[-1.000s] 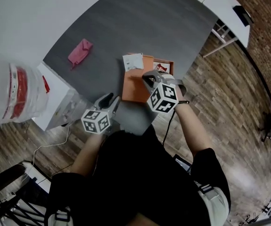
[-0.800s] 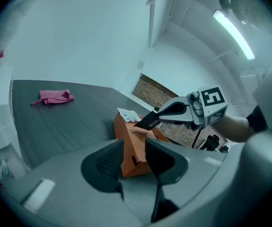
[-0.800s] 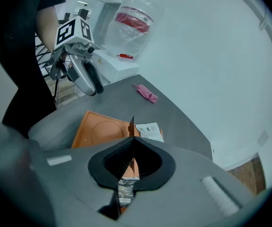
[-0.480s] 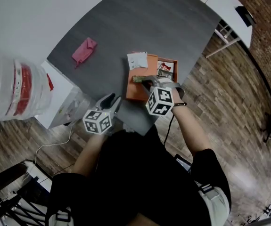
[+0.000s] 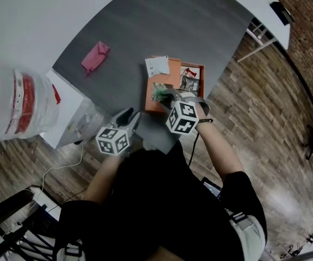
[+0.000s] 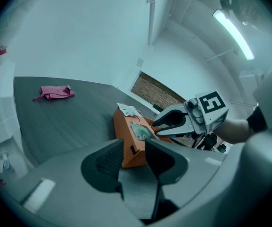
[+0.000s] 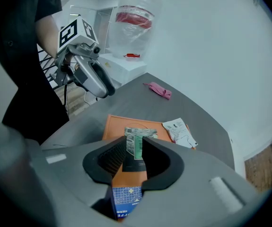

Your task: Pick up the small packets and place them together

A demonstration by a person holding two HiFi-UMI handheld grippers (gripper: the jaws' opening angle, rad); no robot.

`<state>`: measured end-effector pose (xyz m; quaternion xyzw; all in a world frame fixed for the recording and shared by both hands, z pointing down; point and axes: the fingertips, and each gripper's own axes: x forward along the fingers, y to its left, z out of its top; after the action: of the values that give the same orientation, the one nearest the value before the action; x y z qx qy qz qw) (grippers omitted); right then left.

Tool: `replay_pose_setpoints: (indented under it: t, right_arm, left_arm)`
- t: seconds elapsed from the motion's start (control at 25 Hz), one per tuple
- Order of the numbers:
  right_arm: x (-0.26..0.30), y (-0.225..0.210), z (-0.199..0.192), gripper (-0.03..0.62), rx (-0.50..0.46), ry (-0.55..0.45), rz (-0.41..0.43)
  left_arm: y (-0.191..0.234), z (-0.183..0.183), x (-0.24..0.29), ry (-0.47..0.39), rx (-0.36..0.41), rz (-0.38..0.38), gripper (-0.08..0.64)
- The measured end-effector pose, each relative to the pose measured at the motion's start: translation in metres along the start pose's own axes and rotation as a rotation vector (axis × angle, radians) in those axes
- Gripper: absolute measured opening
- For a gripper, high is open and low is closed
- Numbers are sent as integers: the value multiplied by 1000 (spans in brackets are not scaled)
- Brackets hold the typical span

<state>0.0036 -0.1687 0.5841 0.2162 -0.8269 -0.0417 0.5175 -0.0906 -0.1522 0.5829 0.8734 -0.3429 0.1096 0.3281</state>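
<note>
Nearest the person, the left gripper (image 6: 135, 151) hangs short of the orange box (image 5: 171, 73), off its near left corner. Its jaws stand well apart with nothing between them; only the box's near wall shows beyond the gap.

The right gripper (image 7: 135, 148) tilts down over the near end of the box lid. Its jaws have just been opening, and a green packet (image 5: 160, 91) sits in the gap between them. As far as the right gripper view shows, the packet lies flat on the lid and the pads no longer pinch it.

A white packet (image 5: 157, 66) rests on the far left corner of the box, hanging partly over its edge. To the right of the lid, the box's open compartment holds a few dark packets (image 5: 189, 80).

Well left of the box and farther out, a pink cloth (image 5: 95, 57) lies crumpled on the grey table (image 5: 161, 20).
</note>
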Motion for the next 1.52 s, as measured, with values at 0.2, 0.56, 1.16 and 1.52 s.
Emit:
replay_pose_setpoints:
  t: [0.2,0.56,1.16,1.52]
  right_arm:
    - [-4,0,1,123,21,-17,0]
    - [-22,-12,-26,120,79,-1,-55]
    - [-40,-25,-106,150,228,95,-68]
    - [-29,-31,-123,155,227,126,-28]
  left_arm:
    - [-2,-2,3,6,4,-6,140]
    - [-19,-5,21,47,51,-52,140]
    - [-46,3,51,90,241,-90,140]
    - [-55,5,64,113,271,-93,140]
